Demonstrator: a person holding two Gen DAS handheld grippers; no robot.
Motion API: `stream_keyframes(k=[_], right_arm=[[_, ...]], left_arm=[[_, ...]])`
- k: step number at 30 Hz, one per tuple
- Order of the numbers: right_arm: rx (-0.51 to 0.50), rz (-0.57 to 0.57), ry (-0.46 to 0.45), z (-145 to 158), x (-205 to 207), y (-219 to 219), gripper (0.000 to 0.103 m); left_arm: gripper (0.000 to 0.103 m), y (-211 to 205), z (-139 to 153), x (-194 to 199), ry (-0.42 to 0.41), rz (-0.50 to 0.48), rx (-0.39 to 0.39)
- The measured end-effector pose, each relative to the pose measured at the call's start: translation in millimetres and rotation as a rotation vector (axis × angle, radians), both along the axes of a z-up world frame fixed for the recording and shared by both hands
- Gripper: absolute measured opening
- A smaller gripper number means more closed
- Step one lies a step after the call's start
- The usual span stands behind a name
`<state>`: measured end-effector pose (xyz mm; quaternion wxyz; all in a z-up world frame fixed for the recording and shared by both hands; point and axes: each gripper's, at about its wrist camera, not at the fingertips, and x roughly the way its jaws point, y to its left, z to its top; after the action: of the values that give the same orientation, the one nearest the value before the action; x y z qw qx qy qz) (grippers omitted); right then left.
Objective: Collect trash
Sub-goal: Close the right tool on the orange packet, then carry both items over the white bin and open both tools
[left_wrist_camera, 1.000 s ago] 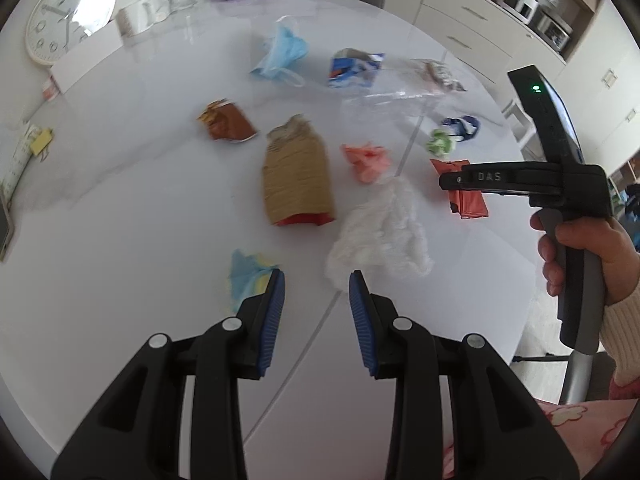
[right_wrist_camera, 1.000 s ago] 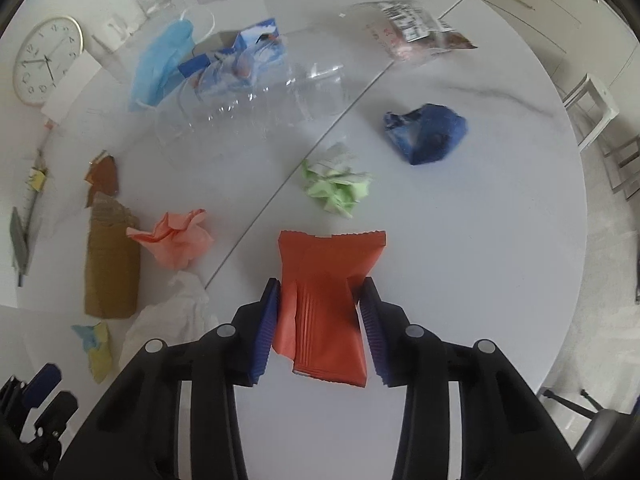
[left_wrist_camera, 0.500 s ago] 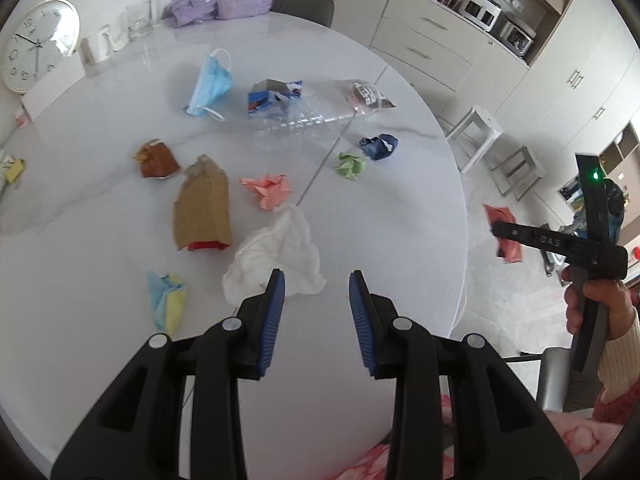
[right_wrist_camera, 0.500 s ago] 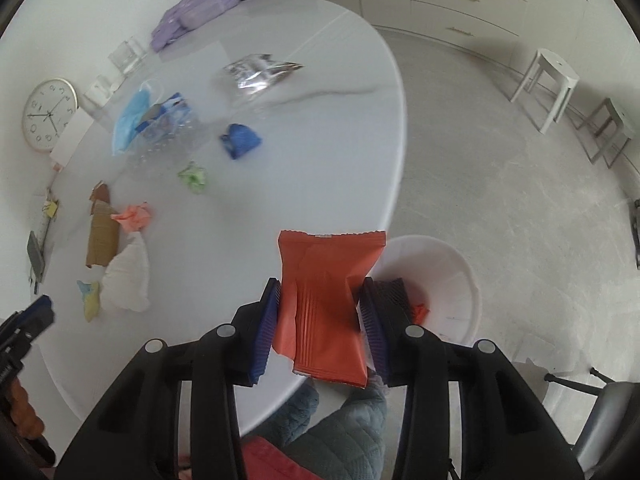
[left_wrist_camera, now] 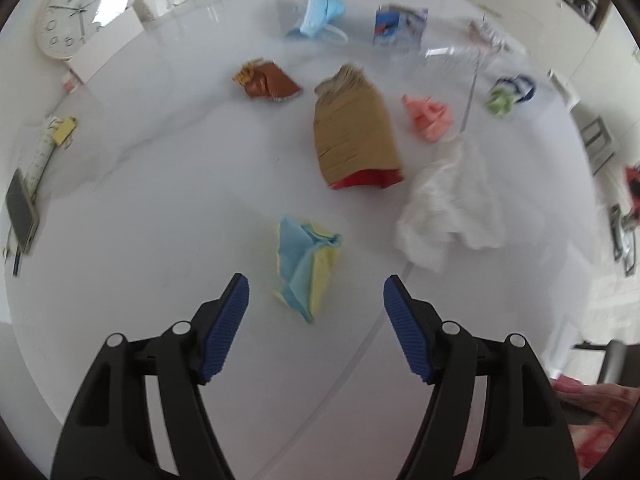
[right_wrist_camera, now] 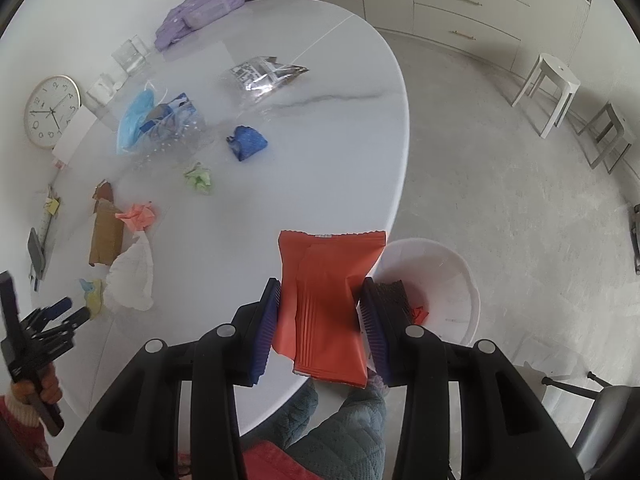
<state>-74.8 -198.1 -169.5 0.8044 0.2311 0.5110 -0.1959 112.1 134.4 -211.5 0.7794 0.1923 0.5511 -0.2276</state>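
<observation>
A white bin (right_wrist_camera: 460, 280) stands on the floor just off the near right edge of the white table (right_wrist_camera: 320, 140); inside it a small red scrap (right_wrist_camera: 418, 313) shows, and a dark ribbed object beside the right finger lies over its near rim, though what that is cannot be told. The right gripper (right_wrist_camera: 320, 316) points steeply down over the table edge beside the bin, its blue pads pinching an orange-red wrapper (right_wrist_camera: 324, 308) from both sides, so the packet hangs in the air above the person's quilted grey-green knee (right_wrist_camera: 340, 420). The left gripper (left_wrist_camera: 316, 308) also points steeply down over the near part of the table, its jaws opening and wide apart, with a crumpled blue-and-yellow paper (left_wrist_camera: 306, 264) lying on the table between and just ahead of the pads, untouched. In the right wrist view the person's left hand (right_wrist_camera: 38, 388) grips that tool's handle at the far left. Further out on the table lie a white crumpled tissue (left_wrist_camera: 452, 208), a brown paper bag (left_wrist_camera: 354, 132) with red at its near end, a pink paper wad (left_wrist_camera: 430, 118), a brown foil wrapper (left_wrist_camera: 266, 84), a green wad (right_wrist_camera: 198, 176), a blue wad (right_wrist_camera: 246, 143), a blue face mask (left_wrist_camera: 320, 12) and a clear printed bag (right_wrist_camera: 264, 74).
</observation>
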Motion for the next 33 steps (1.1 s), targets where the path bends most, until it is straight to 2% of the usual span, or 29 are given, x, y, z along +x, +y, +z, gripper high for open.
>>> stream_keyframes(k=[1,3,4,5,10,12,15,17,19,23,26,29,33], right_arm=[[-0.003,0.001,0.002,2.0,2.1,3.8,0.041],[-0.006,-0.002,0.004,4.9,4.8,9.6,0.041],[-0.008,-0.004,0.004,6.6,6.1,12.3,0.041],[-0.012,-0.009,0.003,8.6,7.0,15.7,0.041],[-0.001,-0.023,-0.007,11.5,8.9,22.6,0.041],[0.004,-0.030,-0.010,12.0,7.8,21.0,0.041],[0.011,-0.047,-0.023,14.7,0.1,12.6,0.041],[0.006,-0.068,-0.030,17.4,-10.0,2.4,0.041],[-0.001,-0.097,-0.029,19.3,-25.8,-13.1,0.041],[-0.031,-0.151,-0.009,19.7,-58.5,-46.0,0.041],[-0.041,-0.188,-0.011,19.6,-85.5,-71.0,0.041],[-0.045,-0.211,-0.021,18.7,-110.9,-92.8,0.041],[-0.031,-0.216,-0.027,9.6,-138.4,-116.2,0.042]], left_arm=[[0.067,-1.0,-4.8,3.3,0.002,-0.006,0.003],[0.050,-1.6,-14.8,10.8,0.013,-0.009,0.008],[0.035,-0.8,-18.3,14.3,0.029,-0.009,0.006],[0.033,1.6,-21.1,17.4,0.046,-0.005,-0.005],[0.030,6.9,-16.2,16.6,0.017,-0.002,-0.012],[0.030,7.5,-7.4,14.8,0.026,0.012,-0.030],[0.030,-6.3,26.6,-3.6,0.010,-0.003,-0.087],[0.030,-26.7,51.9,-21.4,-0.011,-0.054,-0.127],[0.031,-64.9,80.6,-49.6,-0.023,-0.149,-0.183],[0.032,-148.9,105.6,-100.6,0.022,-0.344,-0.269],[0.032,-231.5,96.6,-135.8,0.122,-0.486,-0.273],[0.032,-286.7,73.1,-163.3,0.189,-0.558,-0.198],[0.036,-334.6,34.7,-187.7,0.313,-0.553,-0.112]])
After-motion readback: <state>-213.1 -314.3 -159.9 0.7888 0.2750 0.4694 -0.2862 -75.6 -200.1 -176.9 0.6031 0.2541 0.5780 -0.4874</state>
